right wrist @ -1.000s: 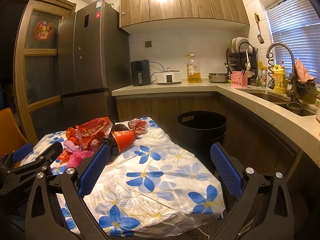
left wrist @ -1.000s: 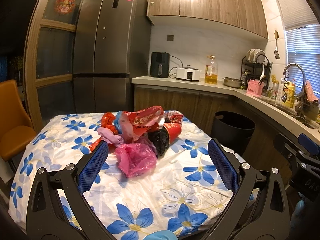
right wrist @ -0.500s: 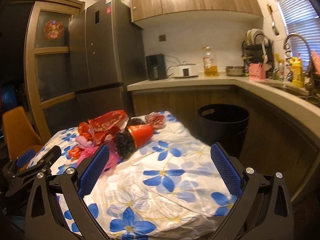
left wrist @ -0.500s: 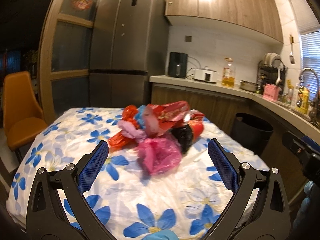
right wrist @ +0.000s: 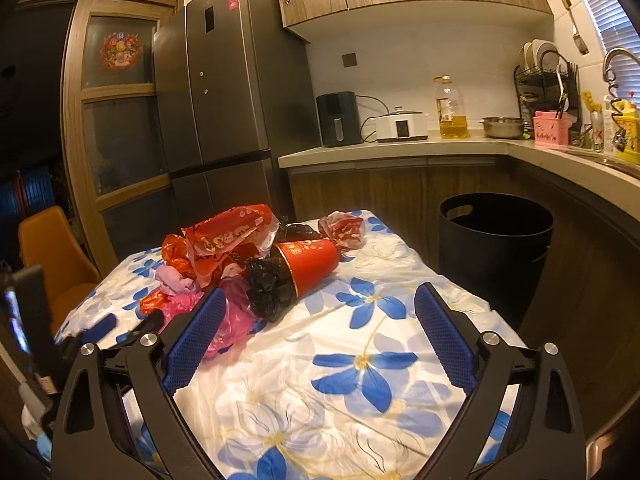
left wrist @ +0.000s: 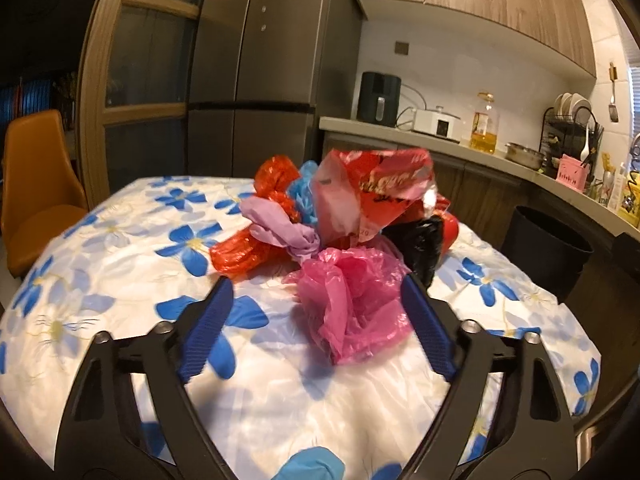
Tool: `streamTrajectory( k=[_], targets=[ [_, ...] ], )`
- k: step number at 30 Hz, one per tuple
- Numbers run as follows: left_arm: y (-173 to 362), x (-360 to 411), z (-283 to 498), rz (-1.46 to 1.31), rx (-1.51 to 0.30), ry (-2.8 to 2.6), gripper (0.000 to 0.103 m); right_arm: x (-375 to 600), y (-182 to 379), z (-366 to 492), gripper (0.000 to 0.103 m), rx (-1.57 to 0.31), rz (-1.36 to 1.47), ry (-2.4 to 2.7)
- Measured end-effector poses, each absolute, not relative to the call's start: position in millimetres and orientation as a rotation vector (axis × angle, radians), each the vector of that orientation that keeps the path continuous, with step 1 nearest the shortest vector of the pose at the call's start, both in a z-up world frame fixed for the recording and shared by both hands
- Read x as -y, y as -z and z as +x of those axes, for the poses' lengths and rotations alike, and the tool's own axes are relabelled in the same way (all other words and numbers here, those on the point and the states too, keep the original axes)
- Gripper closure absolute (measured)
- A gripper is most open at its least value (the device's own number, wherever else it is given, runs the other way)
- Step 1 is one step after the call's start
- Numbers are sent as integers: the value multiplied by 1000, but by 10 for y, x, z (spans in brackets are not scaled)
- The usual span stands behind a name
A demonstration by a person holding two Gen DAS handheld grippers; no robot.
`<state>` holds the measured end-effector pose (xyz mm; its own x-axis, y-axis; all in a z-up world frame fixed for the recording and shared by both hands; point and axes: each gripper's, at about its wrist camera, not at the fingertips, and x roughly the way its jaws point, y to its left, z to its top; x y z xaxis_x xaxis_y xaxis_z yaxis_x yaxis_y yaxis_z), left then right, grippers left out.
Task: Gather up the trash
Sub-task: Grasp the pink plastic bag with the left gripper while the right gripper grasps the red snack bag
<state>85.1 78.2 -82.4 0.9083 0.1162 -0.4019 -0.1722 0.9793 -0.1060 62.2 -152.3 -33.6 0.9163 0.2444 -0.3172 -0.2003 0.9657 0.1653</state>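
A heap of trash lies on the flowered tablecloth (left wrist: 120, 256): a crumpled pink plastic bag (left wrist: 356, 300), a lilac bag (left wrist: 276, 228), red wrappers (left wrist: 376, 196), a black bag (left wrist: 420, 244) and a red paper cup (right wrist: 308, 260). My left gripper (left wrist: 316, 288) is open, low over the table, with the pink bag just ahead between its fingertips, nearer the right one. My right gripper (right wrist: 320, 300) is open and empty over the table's right part, right of the heap. The pink bag (right wrist: 228, 316) shows behind its left finger. A black trash bin (right wrist: 496, 248) stands on the floor right of the table.
An orange chair (left wrist: 36, 192) stands left of the table. A grey fridge (right wrist: 228, 120) and a wooden counter (right wrist: 400, 148) with appliances, an oil bottle (right wrist: 452, 108) and a dish rack (right wrist: 548, 76) run behind. The left gripper's body (right wrist: 36, 320) shows at the right wrist view's left edge.
My left gripper has moved forward and down to the heap; the pink bag now sits at its fingertips. My right gripper has moved closer to the table and turned left.
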Motion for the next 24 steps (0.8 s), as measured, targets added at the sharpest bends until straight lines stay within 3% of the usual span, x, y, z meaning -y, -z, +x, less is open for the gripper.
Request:
streamTrajectory(
  k=[2, 9, 12, 24],
  targets=[
    [900, -811, 1000, -154, -444, -142, 36, 1497, 349, 704, 11, -343, 131, -237],
    [1118, -855, 1293, -191, -574, -77, 84, 1349, 431, 990, 15, -362, 131, -290],
    [1133, -834, 1299, -184, -577, -61, 98, 1267, 462, 1090, 20, -370, 126, -315],
    [733, -1181, 801, -230, -421, -172, 101, 918, 575, 1403, 32, -404, 142, -430]
  ],
)
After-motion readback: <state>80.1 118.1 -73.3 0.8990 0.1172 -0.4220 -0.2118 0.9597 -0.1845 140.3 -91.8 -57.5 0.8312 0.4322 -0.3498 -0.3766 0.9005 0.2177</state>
